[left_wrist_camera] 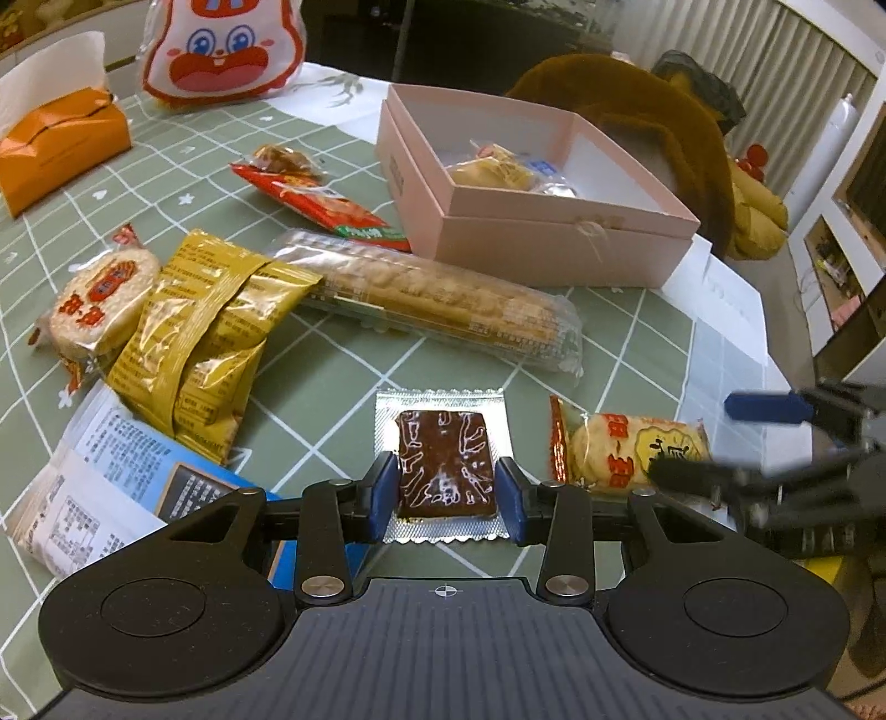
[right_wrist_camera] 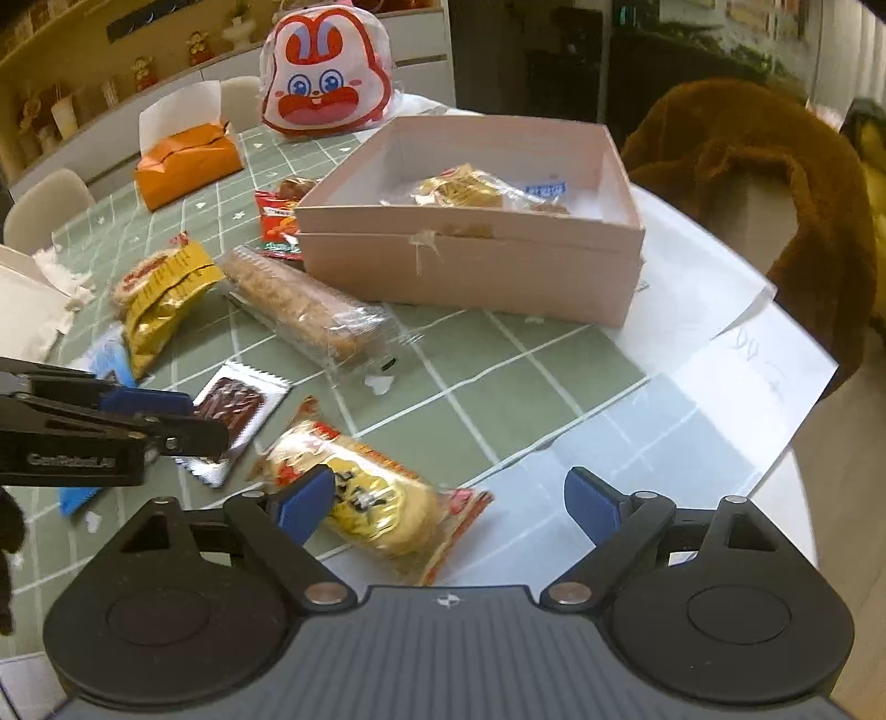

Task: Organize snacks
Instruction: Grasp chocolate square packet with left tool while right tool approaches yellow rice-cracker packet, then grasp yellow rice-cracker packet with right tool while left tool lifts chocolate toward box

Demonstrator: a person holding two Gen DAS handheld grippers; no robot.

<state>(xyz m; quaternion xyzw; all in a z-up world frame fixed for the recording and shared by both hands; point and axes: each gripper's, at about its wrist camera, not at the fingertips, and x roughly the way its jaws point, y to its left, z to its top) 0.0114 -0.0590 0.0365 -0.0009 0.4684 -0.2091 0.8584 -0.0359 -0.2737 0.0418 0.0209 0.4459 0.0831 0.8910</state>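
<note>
A silver packet with a dark brown snack [left_wrist_camera: 443, 465] lies flat on the green checked tablecloth [left_wrist_camera: 332, 382]. My left gripper [left_wrist_camera: 447, 490] is shut on it, one blue pad pressed against each side. From the right wrist view, the left gripper [right_wrist_camera: 188, 421] sits over the same silver packet [right_wrist_camera: 232, 404]. A yellow rice cracker packet [right_wrist_camera: 376, 498] lies under my open right gripper [right_wrist_camera: 448, 498], close to its left pad, untouched. The pink box [left_wrist_camera: 554, 243] [right_wrist_camera: 470, 266] at the back holds a few wrapped snacks [right_wrist_camera: 470, 188].
A long biscuit pack [left_wrist_camera: 432, 293], a yellow pack [left_wrist_camera: 205, 332], a round cracker packet [left_wrist_camera: 99, 299] and a red packet [left_wrist_camera: 326, 205] lie left of the box. A blue leaflet [left_wrist_camera: 111, 471], orange tissue pack [left_wrist_camera: 55, 144], rabbit bag [left_wrist_camera: 221, 50] and brown plush coat [right_wrist_camera: 775, 166] ring the table.
</note>
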